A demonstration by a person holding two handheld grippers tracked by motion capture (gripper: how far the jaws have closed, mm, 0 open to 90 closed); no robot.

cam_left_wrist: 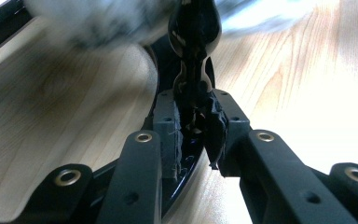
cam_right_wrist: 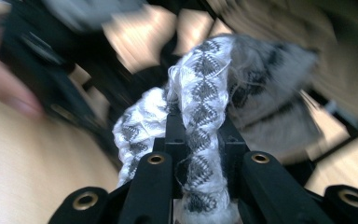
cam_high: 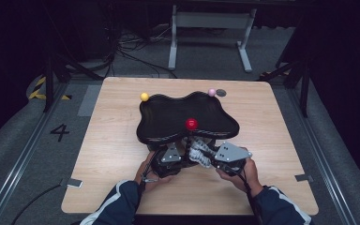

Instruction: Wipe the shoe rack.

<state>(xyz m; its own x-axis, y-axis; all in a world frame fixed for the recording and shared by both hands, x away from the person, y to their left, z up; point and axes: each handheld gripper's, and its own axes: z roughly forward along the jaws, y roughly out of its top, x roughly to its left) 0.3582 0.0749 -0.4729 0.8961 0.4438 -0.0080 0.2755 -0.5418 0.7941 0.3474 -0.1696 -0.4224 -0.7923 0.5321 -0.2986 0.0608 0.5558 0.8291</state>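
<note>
- Dark room w/ grey carpet and cable runs around a pale wood-grain desk (cam_high: 272,140); metal frame legs stand behind it.
- Black tray (cam_high: 168,117), glossy, wavy rim, sits mid-desk; looks like rigid, smooth plastic, prob. light but slippery at the edge.
- Left gripper (cam_high: 168,157): jaws pressed onto the tray's near rim (cam_left_wrist: 193,93), thin edge pinched between the pads. Rim is the sensible hold; slick, so grip could slide.
- Right gripper (cam_high: 225,157): jaws pinching a knitted cloth (cam_right_wrist: 200,107), white w/ dark diamond pattern, soft, floppy, fuzzy threads loose. Bunched fold is between the pads; the rest hangs free just beside the tray's near edge (cam_high: 199,152).
- Cloth should be light, no fragility; will drape and snag rather than slip.
- Red ball (cam_high: 191,123) lies in the tray; yellow ball (cam_high: 144,96) and pink ball (cam_high: 212,92) sit at its far rim. Smooth, round, will roll if the tray tilts.
</note>
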